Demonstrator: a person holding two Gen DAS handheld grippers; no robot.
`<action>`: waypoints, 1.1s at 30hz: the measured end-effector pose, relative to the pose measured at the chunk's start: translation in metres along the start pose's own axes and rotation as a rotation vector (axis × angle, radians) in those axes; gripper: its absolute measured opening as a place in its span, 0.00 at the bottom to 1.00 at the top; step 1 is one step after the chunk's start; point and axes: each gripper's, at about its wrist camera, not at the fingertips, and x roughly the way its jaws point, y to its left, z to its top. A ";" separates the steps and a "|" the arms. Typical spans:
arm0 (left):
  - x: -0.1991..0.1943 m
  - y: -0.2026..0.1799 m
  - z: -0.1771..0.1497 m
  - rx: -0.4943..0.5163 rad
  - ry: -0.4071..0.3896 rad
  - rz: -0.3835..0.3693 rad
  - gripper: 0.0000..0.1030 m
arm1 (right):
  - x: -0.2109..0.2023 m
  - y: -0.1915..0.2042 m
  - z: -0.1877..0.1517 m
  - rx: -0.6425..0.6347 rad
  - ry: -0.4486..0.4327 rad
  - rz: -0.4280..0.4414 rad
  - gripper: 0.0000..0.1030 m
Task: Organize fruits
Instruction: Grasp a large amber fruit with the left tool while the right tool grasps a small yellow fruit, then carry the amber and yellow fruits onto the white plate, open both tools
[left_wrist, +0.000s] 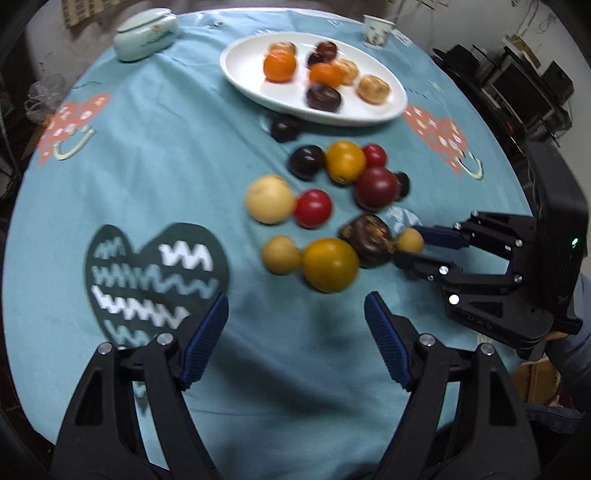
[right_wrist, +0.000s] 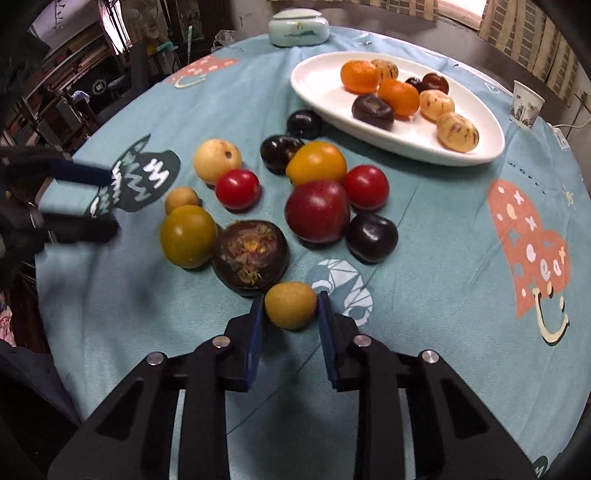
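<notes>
the round bench under a teal cloth with heart prints (right_wrist: 424, 258) fills both views, and its rim curves away close behind the white oval plate (right_wrist: 317, 92), so fruit nudged that way could roll off. the plate already holds several fruits, with bare room at its near left end. between the plate and you lies a loose cluster of round fruit, many touching.

your left claw (left_wrist: 295, 332) hangs released over bare cloth, with open room all around it. your right claw (right_wrist: 290, 306) has its blue pads on either side of a small tan round fruit (right_wrist: 290, 304), seemingly grasping it. that fruit sits just beside the dark purple mangosteen with dried sepals (right_wrist: 250, 254), which touches the yellow-orange tomato (right_wrist: 188, 236).

the risk is a slip: the small fruit is smooth and round, and a light or off-centre pinch could squirt it out. lifting low could also bump the mangosteen and set its neighbours rolling. the clearest path to the plate looks to run up and over the cluster.
</notes>
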 end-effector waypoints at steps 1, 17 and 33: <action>0.005 -0.005 0.001 0.014 0.011 -0.008 0.74 | -0.002 -0.002 -0.001 0.009 -0.005 0.001 0.28; 0.045 -0.019 0.026 0.041 0.063 -0.037 0.39 | -0.011 -0.016 -0.014 0.099 -0.007 0.037 0.28; -0.036 -0.040 0.050 0.135 -0.162 0.125 0.39 | -0.077 0.001 0.025 0.097 -0.230 0.028 0.28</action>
